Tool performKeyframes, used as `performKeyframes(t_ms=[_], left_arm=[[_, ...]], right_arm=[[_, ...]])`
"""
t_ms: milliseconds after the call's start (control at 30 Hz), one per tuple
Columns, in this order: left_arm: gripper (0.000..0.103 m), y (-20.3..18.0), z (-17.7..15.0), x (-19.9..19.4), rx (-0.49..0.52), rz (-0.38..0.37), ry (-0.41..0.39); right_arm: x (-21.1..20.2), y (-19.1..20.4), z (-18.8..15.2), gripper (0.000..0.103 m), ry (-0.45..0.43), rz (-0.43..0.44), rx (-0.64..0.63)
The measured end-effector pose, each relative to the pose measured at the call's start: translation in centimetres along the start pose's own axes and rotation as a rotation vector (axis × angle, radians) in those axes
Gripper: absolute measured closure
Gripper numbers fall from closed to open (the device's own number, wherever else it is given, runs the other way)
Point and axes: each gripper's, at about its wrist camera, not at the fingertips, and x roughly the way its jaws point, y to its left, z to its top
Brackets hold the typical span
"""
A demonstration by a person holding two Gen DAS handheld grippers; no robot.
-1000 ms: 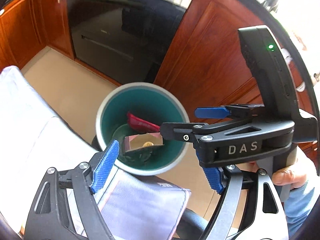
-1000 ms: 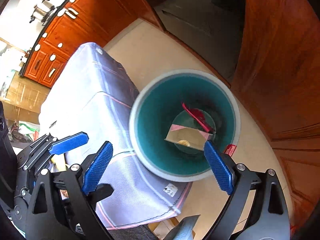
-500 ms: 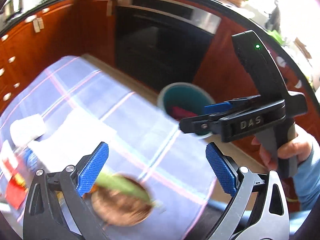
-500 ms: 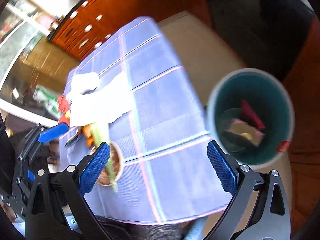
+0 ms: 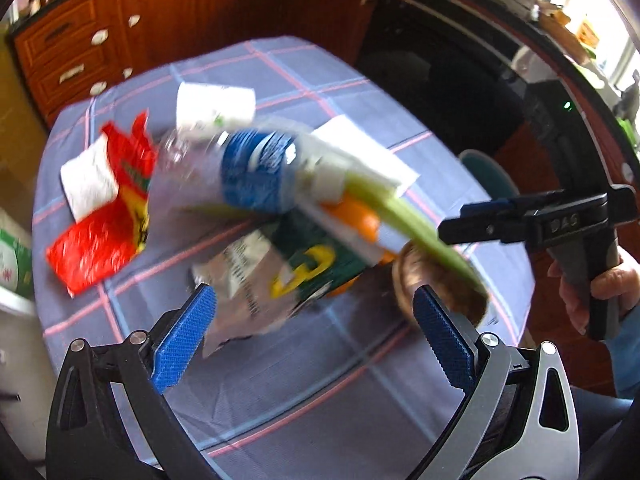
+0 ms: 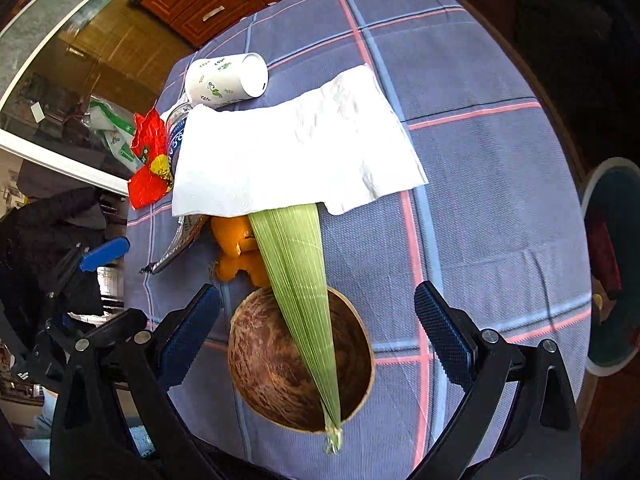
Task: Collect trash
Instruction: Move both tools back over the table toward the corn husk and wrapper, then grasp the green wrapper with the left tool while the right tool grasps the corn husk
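A heap of trash lies on the checked tablecloth (image 6: 480,160). It holds a white napkin (image 6: 296,148), a tipped paper cup (image 6: 226,80), a red wrapper (image 6: 150,164), orange peel (image 6: 236,248) and a long green leaf (image 6: 296,280) resting across a brown coconut shell (image 6: 280,368). The blurred left wrist view adds a blue-labelled plastic bottle (image 5: 256,172) and a green and silver packet (image 5: 280,272). My right gripper (image 6: 316,336) hangs open above the shell. My left gripper (image 5: 312,332) is open over the packet, touching nothing.
The teal bin (image 6: 612,264) with trash inside stands on the floor past the table's right edge. Wooden cabinets (image 5: 80,52) and a dark oven (image 5: 440,72) stand behind the table. A hand (image 5: 600,288) holds the right gripper's handle.
Both grippers swung away from above the bin to above the table's trash heap. The bin slid to the right edge of each view. My left jaws spread wider.
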Motion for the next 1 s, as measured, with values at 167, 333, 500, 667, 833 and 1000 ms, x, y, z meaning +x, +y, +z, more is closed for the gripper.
performKeyframes(t_ms=[167,333,500,667,833,1000], left_arm=[[0.004,2.1,-1.0,1.7,-0.021,0.021,0.024],[0.004,2.6,-0.4,3.4,-0.023,0.037,0.035],[0.004,2.1,0.4,4.3,0.006,0.05,0.019],[0.014,1.8,0.2,3.7,0.021,0.008,-0.033],[0.063,1.6,0.0,3.0,0.024,-0.011,-0.035],[0.088,0.8,-0.8,1.3,0.04,-0.014,-0.044]], right_arm=[[1.6,1.1,1.3,0.009,0.004,-0.005,-0.024],[2.7,1.4,1.9,0.024,0.004,-0.013,-0.027],[3.1,1.5,1.8,0.047,0.014,0.018,-0.026],[2.1,2.5,1.0,0.08,-0.005,-0.019,-0.079],[0.7,3.3,0.1,0.087,-0.033,-0.028,-0.106],[-0.5,4.5,-1.0,0.09,-0.054,-0.017,-0.132]])
